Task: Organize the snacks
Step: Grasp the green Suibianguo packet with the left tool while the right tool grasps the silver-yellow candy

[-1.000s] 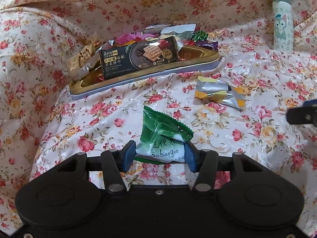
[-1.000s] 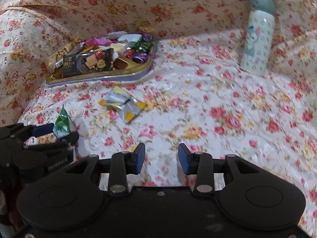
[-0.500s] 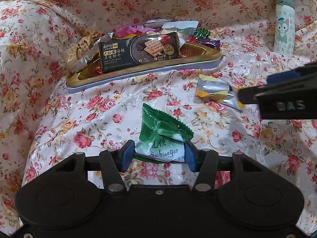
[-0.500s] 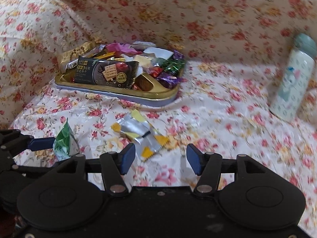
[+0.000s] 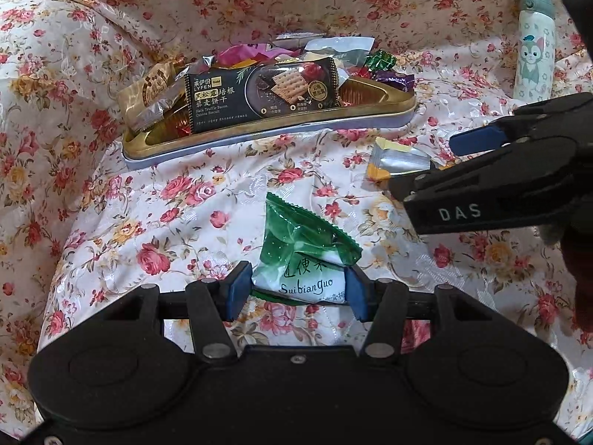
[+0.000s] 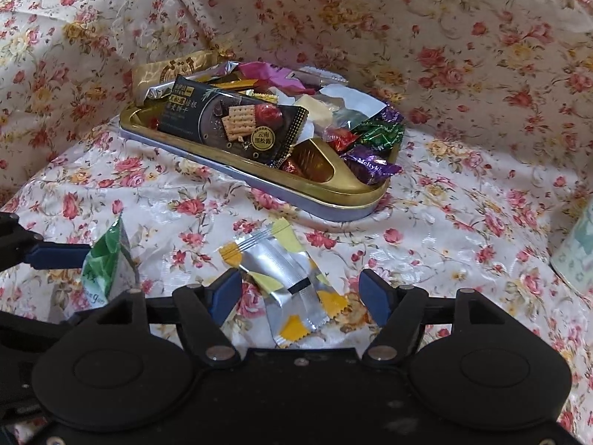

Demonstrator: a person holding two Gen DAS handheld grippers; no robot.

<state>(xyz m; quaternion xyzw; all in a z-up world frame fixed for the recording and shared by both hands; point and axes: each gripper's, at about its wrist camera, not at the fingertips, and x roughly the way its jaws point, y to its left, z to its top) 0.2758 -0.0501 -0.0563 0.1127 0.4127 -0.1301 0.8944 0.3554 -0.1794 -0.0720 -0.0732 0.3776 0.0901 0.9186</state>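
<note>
My left gripper (image 5: 294,293) is shut on a green and white snack packet (image 5: 302,250), which also shows at the left of the right wrist view (image 6: 107,263). A silver and yellow snack packet (image 6: 287,282) lies on the floral cloth between the open fingers of my right gripper (image 6: 300,294). It shows in the left wrist view (image 5: 398,161) too, partly behind my right gripper (image 5: 437,163). A gold tray (image 5: 389,109) (image 6: 344,189) behind holds a black biscuit packet (image 5: 259,96) (image 6: 233,124) and several wrapped sweets.
A pale bottle with a cartoon cat (image 5: 533,48) stands at the far right; its edge shows in the right wrist view (image 6: 578,252). The floral cloth (image 5: 155,222) covers the surface and rises as a wall behind the tray.
My right gripper has moved left and forward, opened wider, and now straddles the silver and yellow packet. My left gripper keeps hold of the green packet, barely moved.
</note>
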